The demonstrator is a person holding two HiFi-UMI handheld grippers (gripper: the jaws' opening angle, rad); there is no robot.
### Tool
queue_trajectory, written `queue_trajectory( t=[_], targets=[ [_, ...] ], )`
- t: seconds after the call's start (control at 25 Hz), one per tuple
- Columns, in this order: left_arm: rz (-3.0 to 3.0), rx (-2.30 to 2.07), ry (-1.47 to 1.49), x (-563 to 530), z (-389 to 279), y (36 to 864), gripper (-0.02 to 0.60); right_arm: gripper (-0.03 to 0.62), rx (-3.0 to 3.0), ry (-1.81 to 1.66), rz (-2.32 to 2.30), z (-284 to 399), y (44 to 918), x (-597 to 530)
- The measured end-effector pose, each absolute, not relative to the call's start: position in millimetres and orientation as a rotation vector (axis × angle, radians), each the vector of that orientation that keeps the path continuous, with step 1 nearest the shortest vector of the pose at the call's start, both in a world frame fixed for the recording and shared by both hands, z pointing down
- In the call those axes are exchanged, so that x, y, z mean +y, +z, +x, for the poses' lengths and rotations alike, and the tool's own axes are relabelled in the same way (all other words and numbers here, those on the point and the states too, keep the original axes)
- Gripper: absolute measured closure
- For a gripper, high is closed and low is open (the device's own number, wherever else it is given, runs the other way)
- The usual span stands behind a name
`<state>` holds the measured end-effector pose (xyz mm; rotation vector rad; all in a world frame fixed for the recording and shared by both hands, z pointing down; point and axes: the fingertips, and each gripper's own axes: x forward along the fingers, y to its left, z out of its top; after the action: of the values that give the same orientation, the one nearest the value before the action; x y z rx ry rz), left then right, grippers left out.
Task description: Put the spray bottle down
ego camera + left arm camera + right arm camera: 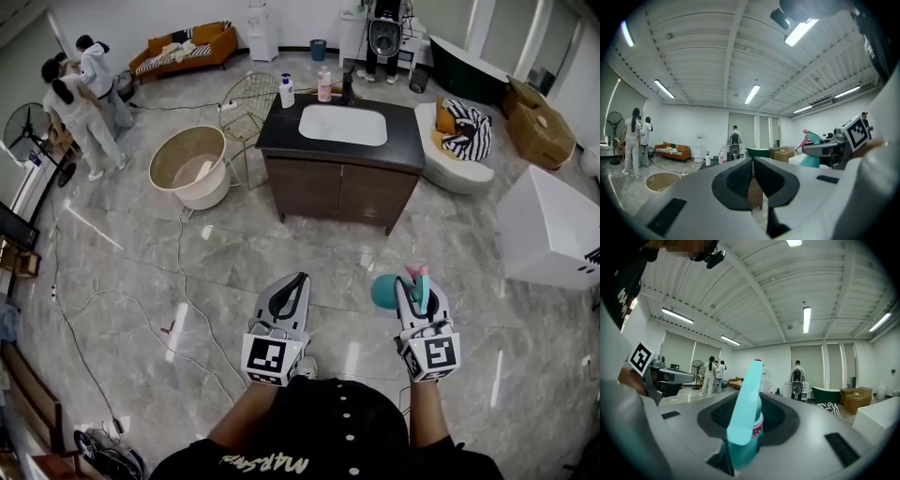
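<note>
A teal spray bottle [386, 291] with a pink nozzle sits between the jaws of my right gripper [415, 284], which is shut on its neck and held level in the air. In the right gripper view the spray bottle [745, 420] fills the gap between the dark pads, trigger head up. My left gripper [292, 291] hangs level beside it at the left, shut with nothing between its pads [740, 180]. From the left gripper view the spray bottle [812, 150] shows at the right. A dark vanity [342, 164] with a white basin stands ahead across the floor.
Two pump bottles [287, 91] and a tap stand at the vanity's back edge. A beige round tub [192, 166] and a wire chair [246, 103] are at its left, a white box [553, 230] at the right. Cables cross the floor. People [80, 98] stand far left.
</note>
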<state>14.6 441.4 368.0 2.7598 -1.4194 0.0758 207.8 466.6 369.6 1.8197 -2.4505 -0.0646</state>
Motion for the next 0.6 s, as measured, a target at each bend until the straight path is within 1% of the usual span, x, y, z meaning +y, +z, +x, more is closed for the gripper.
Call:
queue_trajectory(
  t=[0.32, 0.6],
  targets=[
    [2.774, -1.407, 0.117, 411, -41, 377, 0.56, 0.48, -2.438, -0.044, 1.856, 159, 375, 437],
    [2.744, -1.41, 0.119, 376, -60, 387, 0.56, 0.48, -2.409, -0.016, 1.852, 148, 386, 403]
  ],
)
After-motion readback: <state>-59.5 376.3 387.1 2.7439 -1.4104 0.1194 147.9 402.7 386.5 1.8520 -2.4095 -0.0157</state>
